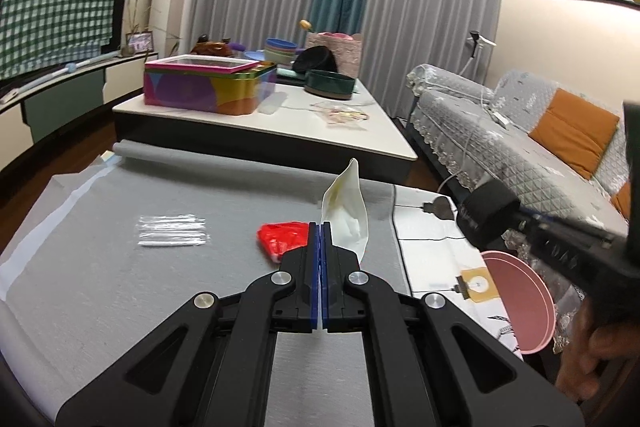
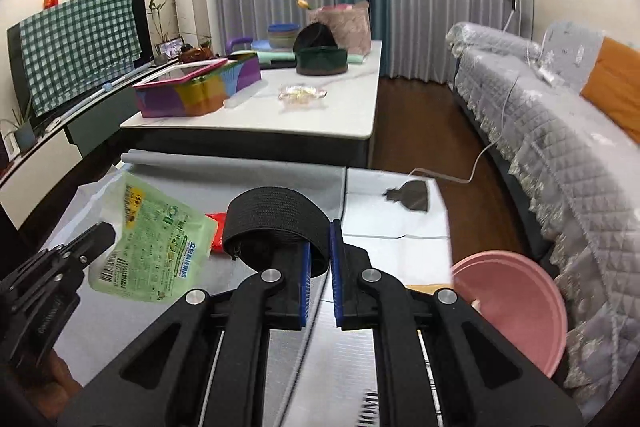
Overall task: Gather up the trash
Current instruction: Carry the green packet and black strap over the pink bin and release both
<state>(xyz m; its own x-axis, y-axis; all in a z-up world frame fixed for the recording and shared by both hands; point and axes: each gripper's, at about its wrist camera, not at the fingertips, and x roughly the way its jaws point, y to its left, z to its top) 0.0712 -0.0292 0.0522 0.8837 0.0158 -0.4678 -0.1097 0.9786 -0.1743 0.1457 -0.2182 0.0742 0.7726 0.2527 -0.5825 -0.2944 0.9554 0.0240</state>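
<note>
A: Right wrist view: our left gripper (image 2: 108,233) pinches the green pouch (image 2: 158,241) by one edge; our right gripper (image 2: 320,259) clamps the black elastic band (image 2: 276,215).

B: The pink basin (image 2: 516,301) sits off the tabletop's right edge. We risk the pouch slipping mid-carry.

Worktop (image 1: 120,287), near, is covered by a grey mat (image 1: 200,195) over white sheeting; on the mat are laid a clear plastic wrapper (image 1: 172,230) and a red wrapper (image 1: 282,237), well apart, and on the white sheeting a dark fan-shaped piece (image 2: 410,197). Second worktop (image 2: 340,123), white, beyond, is loaded with a multicoloured box (image 2: 196,87), a dark green round tin (image 2: 322,61), a crumpled clear packet (image 2: 302,95) and stacked bowls (image 2: 283,35).
</note>
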